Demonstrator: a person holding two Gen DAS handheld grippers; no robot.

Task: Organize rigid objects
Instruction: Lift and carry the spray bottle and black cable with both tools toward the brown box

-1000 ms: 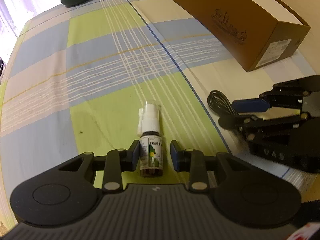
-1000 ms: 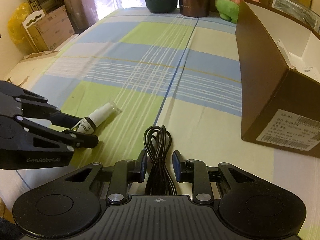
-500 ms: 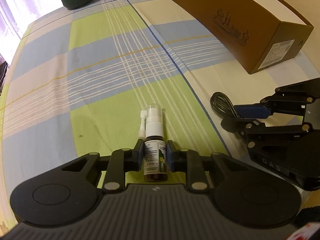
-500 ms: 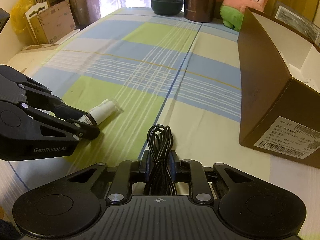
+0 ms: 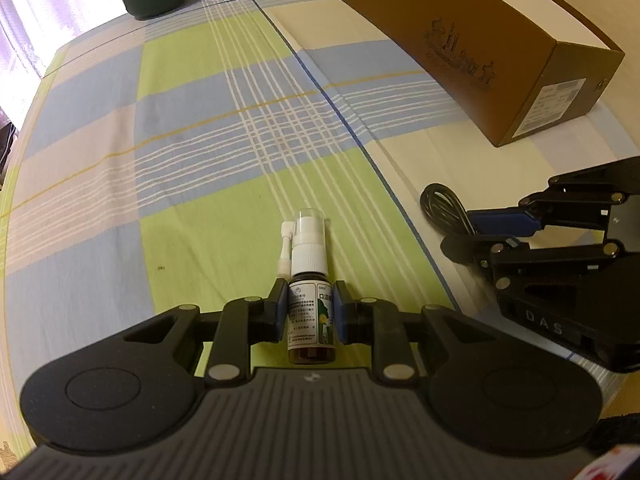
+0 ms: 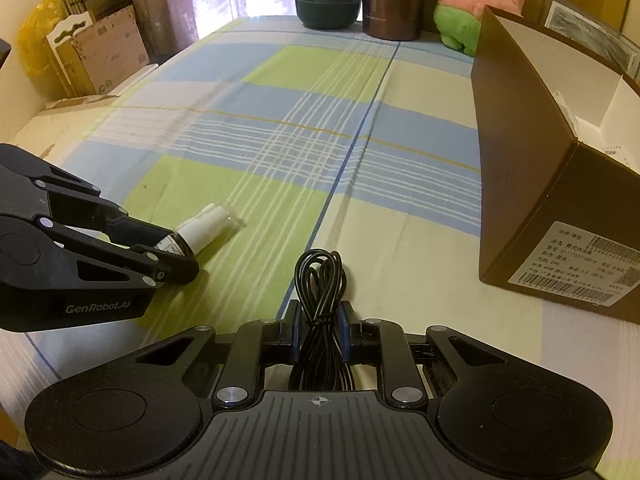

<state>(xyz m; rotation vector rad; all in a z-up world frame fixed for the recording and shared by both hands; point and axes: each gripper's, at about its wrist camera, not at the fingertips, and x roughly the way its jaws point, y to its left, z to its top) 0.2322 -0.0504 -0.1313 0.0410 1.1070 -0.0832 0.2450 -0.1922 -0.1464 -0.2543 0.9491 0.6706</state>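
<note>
Left gripper [image 5: 310, 312] clamped on spray bottle [image 5: 310, 316], lying on checked cloth [image 5: 192, 152] well left of box [image 5: 480, 52]; right gripper [image 6: 319, 328] clamped on coiled cable [image 6: 320, 280], nearer box.

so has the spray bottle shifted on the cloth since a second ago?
No. The spray bottle lies on the same green square of the tablecloth; only the left gripper closed on it.
</note>
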